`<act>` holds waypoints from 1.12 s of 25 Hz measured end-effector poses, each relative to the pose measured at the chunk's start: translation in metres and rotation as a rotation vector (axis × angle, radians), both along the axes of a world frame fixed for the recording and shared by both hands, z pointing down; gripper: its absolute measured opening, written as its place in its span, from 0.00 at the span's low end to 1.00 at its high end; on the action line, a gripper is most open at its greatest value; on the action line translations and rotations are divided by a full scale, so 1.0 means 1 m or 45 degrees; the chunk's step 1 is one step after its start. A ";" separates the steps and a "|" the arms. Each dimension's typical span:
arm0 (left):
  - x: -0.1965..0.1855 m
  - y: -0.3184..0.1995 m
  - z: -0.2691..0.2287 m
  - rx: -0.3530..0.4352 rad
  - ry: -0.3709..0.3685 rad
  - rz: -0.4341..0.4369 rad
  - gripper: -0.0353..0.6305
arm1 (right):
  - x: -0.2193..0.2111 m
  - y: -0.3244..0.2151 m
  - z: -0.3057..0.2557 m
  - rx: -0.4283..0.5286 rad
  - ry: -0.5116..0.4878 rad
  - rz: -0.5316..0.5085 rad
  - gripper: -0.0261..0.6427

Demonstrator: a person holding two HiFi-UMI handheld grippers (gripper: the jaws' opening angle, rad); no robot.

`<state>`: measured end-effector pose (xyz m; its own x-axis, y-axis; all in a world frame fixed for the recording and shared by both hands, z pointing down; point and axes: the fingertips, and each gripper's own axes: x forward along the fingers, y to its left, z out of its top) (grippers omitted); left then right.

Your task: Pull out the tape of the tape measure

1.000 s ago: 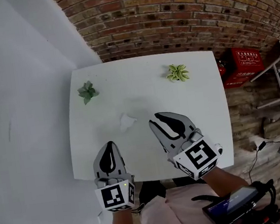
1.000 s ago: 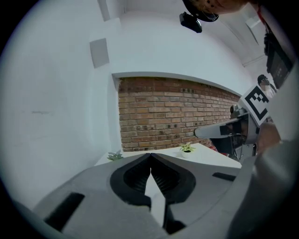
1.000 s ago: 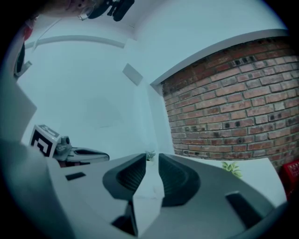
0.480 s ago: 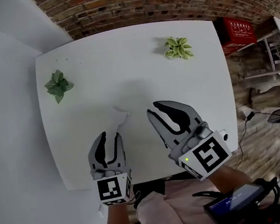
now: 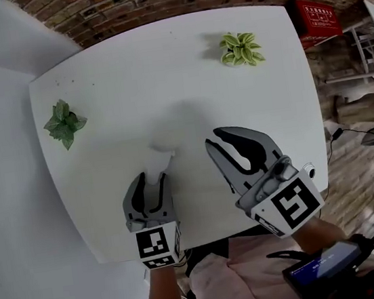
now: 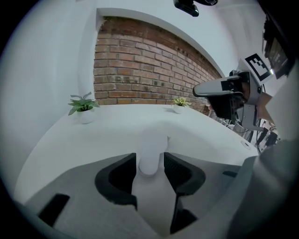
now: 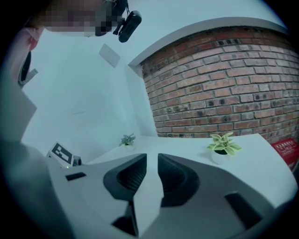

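A small white tape measure (image 5: 159, 159) lies near the middle of the white table (image 5: 177, 71). My left gripper (image 5: 150, 183) is at its near end, jaws opening, with the white case (image 6: 152, 149) standing between the two pads (image 6: 124, 168). I see no pad pressing on it. My right gripper (image 5: 214, 138) hovers to the right of the case, apart from it. Its jaws (image 7: 151, 161) stand only a little apart, and nothing is between them.
A dark green potted plant (image 5: 63, 124) sits at the table's left side, a pale green one (image 5: 240, 47) at the far right. A brick wall runs behind the table. A red crate (image 5: 320, 18) and shelving stand on the floor to the right.
My left gripper has gone from shut to open and moved forward, so the white case now sits between its jaws. The right gripper has kept its narrow gap and place.
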<state>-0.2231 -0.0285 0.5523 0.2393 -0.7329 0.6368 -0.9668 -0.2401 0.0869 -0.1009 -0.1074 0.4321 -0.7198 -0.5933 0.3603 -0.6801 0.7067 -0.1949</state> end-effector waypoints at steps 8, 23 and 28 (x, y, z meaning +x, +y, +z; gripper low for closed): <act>0.001 -0.001 0.010 -0.119 -0.053 0.027 0.26 | -0.004 -0.002 0.003 -0.014 -0.003 0.000 0.15; 0.002 -0.011 -0.067 0.196 0.065 -0.119 0.25 | -0.033 0.026 -0.028 -0.080 -0.104 -0.152 0.19; 0.015 -0.015 -0.131 0.376 0.061 -0.119 0.25 | -0.044 0.040 -0.068 -0.051 -0.230 -0.277 0.31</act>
